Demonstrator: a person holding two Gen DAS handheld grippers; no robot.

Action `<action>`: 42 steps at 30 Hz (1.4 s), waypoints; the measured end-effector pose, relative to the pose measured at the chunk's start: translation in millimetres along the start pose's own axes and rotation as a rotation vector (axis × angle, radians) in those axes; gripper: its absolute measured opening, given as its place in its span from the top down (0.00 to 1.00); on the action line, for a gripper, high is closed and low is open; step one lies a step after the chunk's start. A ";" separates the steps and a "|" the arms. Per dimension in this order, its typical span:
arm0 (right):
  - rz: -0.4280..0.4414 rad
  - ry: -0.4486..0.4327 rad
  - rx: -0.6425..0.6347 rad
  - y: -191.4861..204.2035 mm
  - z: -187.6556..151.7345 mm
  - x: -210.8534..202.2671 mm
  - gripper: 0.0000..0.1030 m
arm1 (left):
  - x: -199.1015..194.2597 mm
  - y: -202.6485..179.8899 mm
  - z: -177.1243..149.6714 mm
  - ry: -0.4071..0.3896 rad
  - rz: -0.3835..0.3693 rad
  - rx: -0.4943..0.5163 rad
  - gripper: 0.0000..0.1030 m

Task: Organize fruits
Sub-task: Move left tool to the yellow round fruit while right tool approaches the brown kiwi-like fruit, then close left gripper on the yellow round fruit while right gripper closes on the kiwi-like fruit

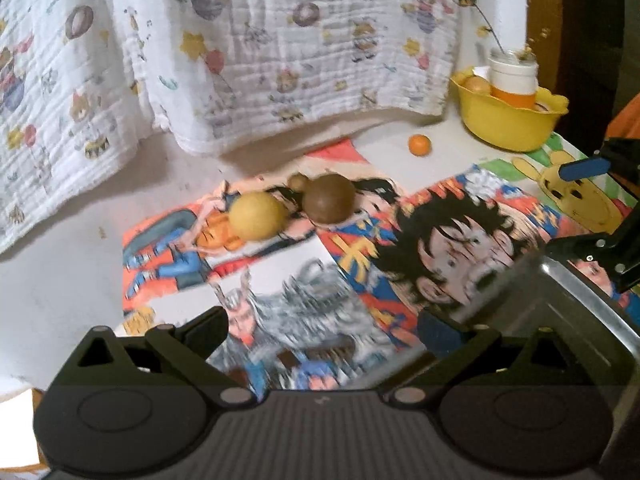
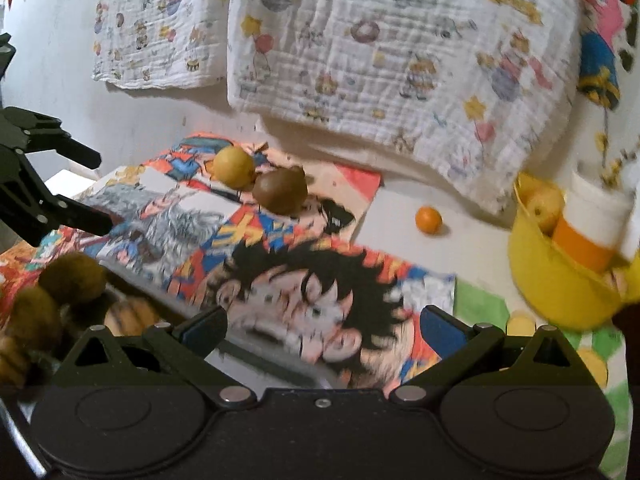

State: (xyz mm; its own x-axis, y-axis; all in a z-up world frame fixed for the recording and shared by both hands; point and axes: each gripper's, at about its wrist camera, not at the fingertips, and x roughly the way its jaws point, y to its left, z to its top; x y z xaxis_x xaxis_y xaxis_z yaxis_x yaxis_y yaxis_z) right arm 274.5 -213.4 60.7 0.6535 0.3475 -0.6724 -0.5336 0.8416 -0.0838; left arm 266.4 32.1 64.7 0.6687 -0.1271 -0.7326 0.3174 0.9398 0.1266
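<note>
The matte black left gripper (image 1: 324,326) and right gripper (image 2: 324,326) both gape wide, empty, over glossy posters (image 1: 448,232); a round yellow fruit (image 1: 258,216) touches a brown one (image 1: 328,199).

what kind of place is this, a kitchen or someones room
Likely a home room, not clearly a kitchen: a cartoon-print cloth hangs behind, comic posters cover the surface, and a yellow bowl holds fruit.

A white tabletop (image 1: 60,280) carries overlapping colourful cartoon posters (image 1: 440,248). On them, mid-table, a round yellow fruit (image 1: 258,216) touches a brown one (image 1: 328,198). Farther right, a small orange (image 1: 419,145) and a yellow plastic bowl (image 1: 508,124) sit.
</note>
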 end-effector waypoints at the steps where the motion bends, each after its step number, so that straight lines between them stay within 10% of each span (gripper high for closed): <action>1: 0.003 -0.003 -0.008 -0.5 6.1 3.1 0.01 | 3.5 3.5 4.0 -0.004 0.006 0.000 0.01; 17: 0.073 -0.006 -0.187 26.3 85.7 100.8 0.01 | 92.6 66.4 34.7 -0.028 0.105 0.009 0.01; 42: 0.114 0.025 -0.171 35.9 101.4 211.9 0.18 | 157.0 96.3 43.0 -0.132 -0.027 0.201 0.01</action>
State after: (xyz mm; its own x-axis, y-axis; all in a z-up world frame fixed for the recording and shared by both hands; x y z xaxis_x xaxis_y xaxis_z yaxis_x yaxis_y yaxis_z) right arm 448.2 -67.6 -10.2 0.5710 0.4243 -0.7028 -0.6883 0.7140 -0.1282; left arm 430.9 89.1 -9.3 0.7357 -0.2044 -0.6457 0.4553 0.8551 0.2480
